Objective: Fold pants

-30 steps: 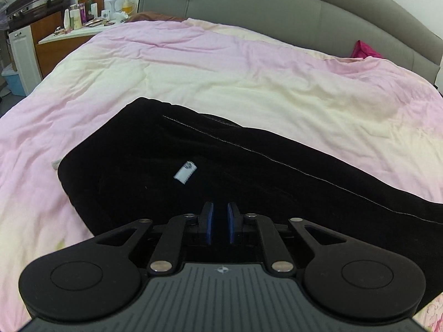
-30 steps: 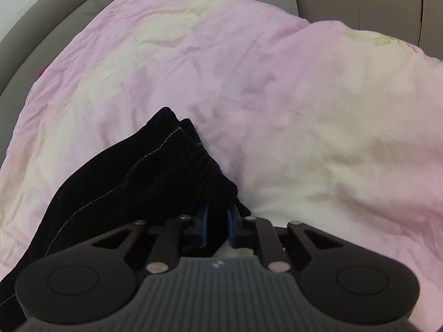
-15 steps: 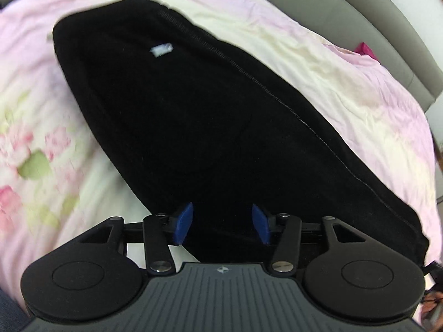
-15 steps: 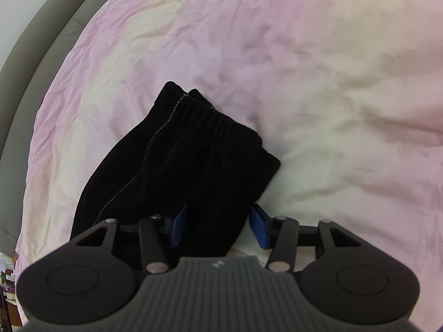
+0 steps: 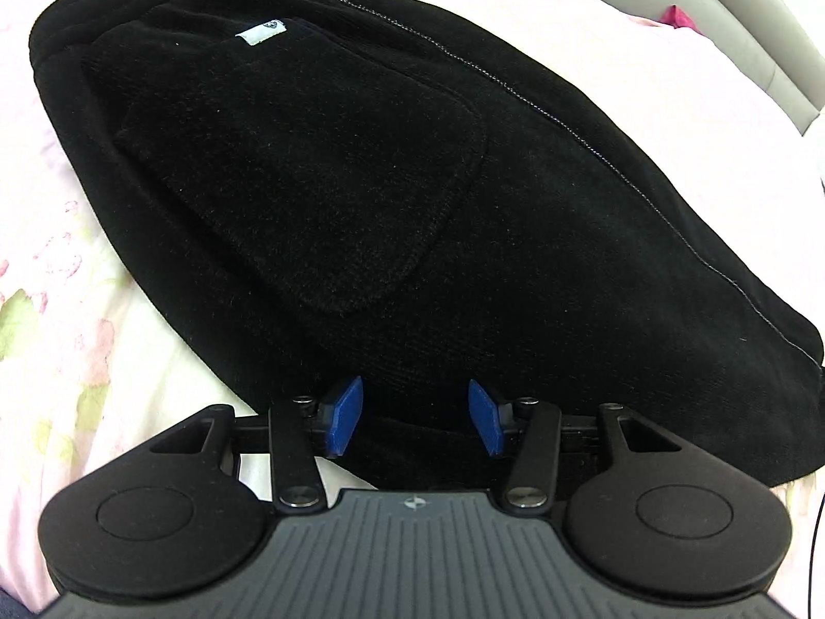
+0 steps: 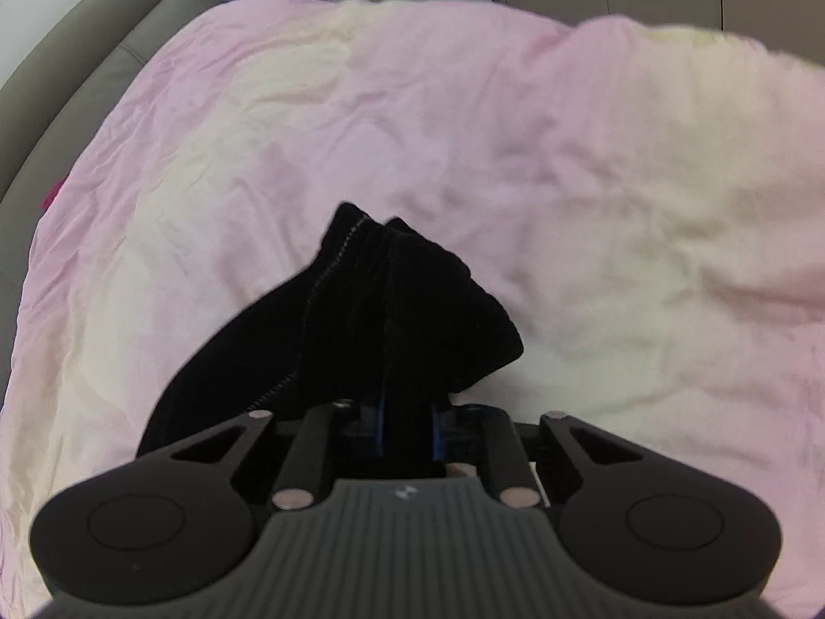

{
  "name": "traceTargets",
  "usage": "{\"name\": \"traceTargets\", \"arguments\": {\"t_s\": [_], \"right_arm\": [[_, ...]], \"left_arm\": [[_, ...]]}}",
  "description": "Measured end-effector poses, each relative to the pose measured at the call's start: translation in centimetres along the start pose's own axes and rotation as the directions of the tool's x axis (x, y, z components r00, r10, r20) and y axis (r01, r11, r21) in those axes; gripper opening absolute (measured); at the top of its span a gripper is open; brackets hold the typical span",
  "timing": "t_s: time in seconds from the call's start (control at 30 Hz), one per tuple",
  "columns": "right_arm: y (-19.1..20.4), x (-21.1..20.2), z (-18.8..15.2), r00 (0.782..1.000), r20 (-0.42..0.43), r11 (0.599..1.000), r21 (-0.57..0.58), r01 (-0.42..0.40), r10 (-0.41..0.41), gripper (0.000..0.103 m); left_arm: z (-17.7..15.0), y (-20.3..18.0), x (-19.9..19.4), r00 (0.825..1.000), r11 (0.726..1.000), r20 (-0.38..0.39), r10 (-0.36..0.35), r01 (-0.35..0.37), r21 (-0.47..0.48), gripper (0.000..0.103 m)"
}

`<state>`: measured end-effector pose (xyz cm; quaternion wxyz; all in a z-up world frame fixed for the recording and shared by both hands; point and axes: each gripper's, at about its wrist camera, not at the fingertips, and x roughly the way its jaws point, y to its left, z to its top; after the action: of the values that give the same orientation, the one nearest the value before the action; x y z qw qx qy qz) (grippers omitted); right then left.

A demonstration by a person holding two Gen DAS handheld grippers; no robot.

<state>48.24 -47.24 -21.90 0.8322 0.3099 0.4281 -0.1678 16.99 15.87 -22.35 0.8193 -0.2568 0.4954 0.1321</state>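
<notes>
The black pants (image 5: 392, 196) lie on the bed's pink floral quilt (image 5: 77, 361). A small white label (image 5: 261, 32) sits by the back pocket (image 5: 309, 170); its tiny mark is unreadable. The left gripper (image 5: 415, 420) hovers over the fabric, blue fingers (image 5: 344, 415) spread apart. The right gripper (image 6: 407, 425) is clamped on the bunched pants' cuff end (image 6: 412, 289).
</notes>
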Motion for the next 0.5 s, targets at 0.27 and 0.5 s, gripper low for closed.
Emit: {"name": "traceTargets", "arguments": {"t_s": [0.27,0.5], "right_arm": [[9.8,-9.4,-0.2,0.987,0.131,0.955,-0.293,-0.054,0.096,0.01],[23.5,-17.0,-9.5,0.968,0.103,0.684,-0.725,-0.085,0.23,0.01]], "left_arm": [[1.5,1.2,-2.7,1.0,1.0,-0.024,-0.02,0.02,-0.014,0.048],[3.8,1.9,-6.4,0.998,0.998,0.023,-0.061,0.061,0.013,0.049]]}}
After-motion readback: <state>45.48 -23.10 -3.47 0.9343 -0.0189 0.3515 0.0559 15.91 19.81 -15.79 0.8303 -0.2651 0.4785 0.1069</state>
